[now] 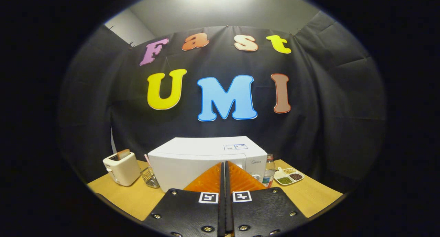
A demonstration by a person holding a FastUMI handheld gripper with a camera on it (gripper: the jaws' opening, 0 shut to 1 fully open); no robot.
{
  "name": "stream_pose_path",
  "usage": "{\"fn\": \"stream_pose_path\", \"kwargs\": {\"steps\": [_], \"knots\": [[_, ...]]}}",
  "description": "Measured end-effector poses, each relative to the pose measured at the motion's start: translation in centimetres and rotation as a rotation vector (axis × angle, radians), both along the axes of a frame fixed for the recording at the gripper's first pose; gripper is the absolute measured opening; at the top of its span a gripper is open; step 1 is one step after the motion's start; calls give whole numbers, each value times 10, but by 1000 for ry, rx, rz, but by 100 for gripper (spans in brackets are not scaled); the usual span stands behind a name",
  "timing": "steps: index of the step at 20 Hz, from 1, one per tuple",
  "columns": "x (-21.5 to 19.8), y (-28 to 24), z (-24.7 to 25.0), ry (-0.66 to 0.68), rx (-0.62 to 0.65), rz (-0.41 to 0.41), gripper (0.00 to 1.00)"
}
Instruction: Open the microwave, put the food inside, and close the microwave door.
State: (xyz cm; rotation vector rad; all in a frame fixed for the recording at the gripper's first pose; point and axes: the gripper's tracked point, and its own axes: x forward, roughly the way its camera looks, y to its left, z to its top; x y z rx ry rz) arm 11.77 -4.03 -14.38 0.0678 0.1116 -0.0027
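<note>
the gripper [224,168] hangs in front of the white box-shaped microwave [206,161], its two fingers pressed together with nothing between them. the microwave sits on the pale wooden table [309,195], door shut, just ahead of the fingertips. to open it well, i'd say spread the fingers first and come in at the door's edge near the control side. the fingers hide the door's middle, so any handle is hard to make out. food is perhaps the white divided tray of grains [288,176] beside a clear bottle [269,173].
</note>
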Motion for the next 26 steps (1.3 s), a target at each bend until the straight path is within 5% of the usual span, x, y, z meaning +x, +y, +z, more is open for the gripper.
{"fn": "stream_pose_path", "kwargs": {"steps": [10,11,13,17,26], "knots": [[-74,-7,117,-150,-30,16,2],[-77,-4,118,-153,-28,33,8],[-80,1,111,-124,-30,29,57],[-73,1,106,-100,-21,4,97],[-68,5,107,-112,-46,-10,98]]}}
